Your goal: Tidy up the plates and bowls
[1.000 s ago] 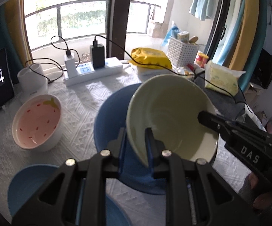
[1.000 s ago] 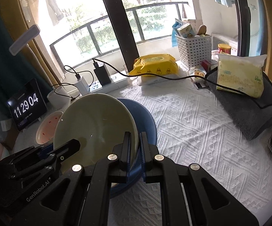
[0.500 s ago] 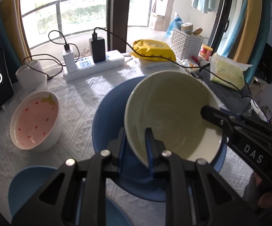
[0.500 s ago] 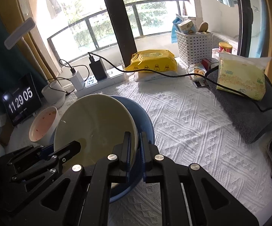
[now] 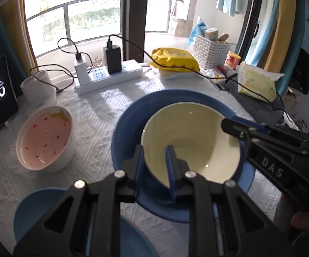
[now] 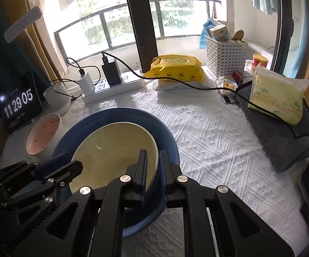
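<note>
1. Left wrist view: the left gripper (image 5: 154,160) pinches the near rim of the glossy cream ceramic bowl (image 5: 192,143), which sits nested in the wide blue bowl (image 5: 128,126) just ahead, likely for stacking.
2. Right wrist view: the right gripper (image 6: 152,167) straddles the cream bowl's (image 6: 111,150) opposite rim, its jaws having just eased apart, perhaps to release it.

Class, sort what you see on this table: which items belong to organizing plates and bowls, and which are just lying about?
Job: cream bowl, large blue bowl, strawberry bowl, blue dish.
Lying about: power strip, yellow wipes pack, white basket, clock.
</note>
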Demonstrator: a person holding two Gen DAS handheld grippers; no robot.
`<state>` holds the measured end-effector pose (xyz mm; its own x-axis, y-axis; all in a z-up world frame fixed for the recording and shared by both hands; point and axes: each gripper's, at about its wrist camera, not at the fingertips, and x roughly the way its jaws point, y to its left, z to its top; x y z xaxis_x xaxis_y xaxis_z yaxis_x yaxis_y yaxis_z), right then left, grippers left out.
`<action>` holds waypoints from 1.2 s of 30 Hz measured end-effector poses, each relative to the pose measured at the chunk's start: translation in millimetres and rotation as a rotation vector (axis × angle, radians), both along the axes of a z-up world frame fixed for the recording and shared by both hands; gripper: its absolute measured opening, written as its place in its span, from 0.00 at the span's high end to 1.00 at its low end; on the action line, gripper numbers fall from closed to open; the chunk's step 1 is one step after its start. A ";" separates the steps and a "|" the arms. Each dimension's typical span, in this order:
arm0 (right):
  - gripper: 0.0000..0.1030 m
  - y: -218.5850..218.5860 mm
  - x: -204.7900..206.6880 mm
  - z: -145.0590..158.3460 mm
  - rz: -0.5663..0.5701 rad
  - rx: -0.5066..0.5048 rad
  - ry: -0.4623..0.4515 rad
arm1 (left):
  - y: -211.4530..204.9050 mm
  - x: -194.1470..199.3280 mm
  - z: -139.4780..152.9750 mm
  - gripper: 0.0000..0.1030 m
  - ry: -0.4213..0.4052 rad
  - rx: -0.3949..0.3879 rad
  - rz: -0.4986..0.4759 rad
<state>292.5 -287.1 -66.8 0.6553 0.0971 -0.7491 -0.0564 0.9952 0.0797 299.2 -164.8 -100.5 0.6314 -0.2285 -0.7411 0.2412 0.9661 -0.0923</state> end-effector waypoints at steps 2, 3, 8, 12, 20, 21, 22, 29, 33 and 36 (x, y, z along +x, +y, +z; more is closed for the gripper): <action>0.88 0.0 0.3 -0.6 -0.002 -0.004 -0.001 | 2.0 0.1 -0.8 0.79 0.002 -0.005 0.003; 0.87 -0.4 0.6 -0.6 -0.003 -0.002 0.001 | 2.9 0.0 -0.9 0.79 0.004 -0.008 0.004; 0.83 -0.4 -0.6 0.9 -0.005 0.007 -0.002 | 7.2 -1.8 0.1 0.79 0.003 -0.022 0.006; 0.69 9.8 0.1 -0.2 0.016 -0.030 0.002 | 9.3 -3.2 1.9 0.79 -0.002 -0.027 0.004; 0.50 23.3 2.8 -3.2 0.065 -0.074 0.007 | 21.0 -4.1 9.1 0.79 -0.015 -0.046 0.021; 0.49 23.5 3.0 -3.3 0.066 -0.072 0.008 | 22.3 -3.9 9.6 0.79 -0.015 -0.048 0.022; 0.49 23.6 3.1 -3.2 0.066 -0.069 0.009 | 23.1 -4.0 10.2 0.79 -0.015 -0.051 0.021; 0.48 18.4 0.4 3.8 0.044 -0.029 0.004 | 28.8 -9.3 17.6 0.78 -0.031 -0.062 0.009; 0.45 24.4 -6.4 17.8 0.047 -0.036 -0.032 | 35.6 -13.5 25.9 0.77 -0.059 -0.067 0.025; 0.43 30.3 -10.0 27.2 0.058 -0.033 -0.055 | 43.1 -16.2 30.7 0.73 -0.079 -0.070 0.044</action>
<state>282.6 -256.8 -39.6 0.6893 0.1121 -0.7158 -0.1178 0.9922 0.0419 283.0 -121.6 -69.8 0.6981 -0.2487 -0.6714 0.2076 0.9678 -0.1426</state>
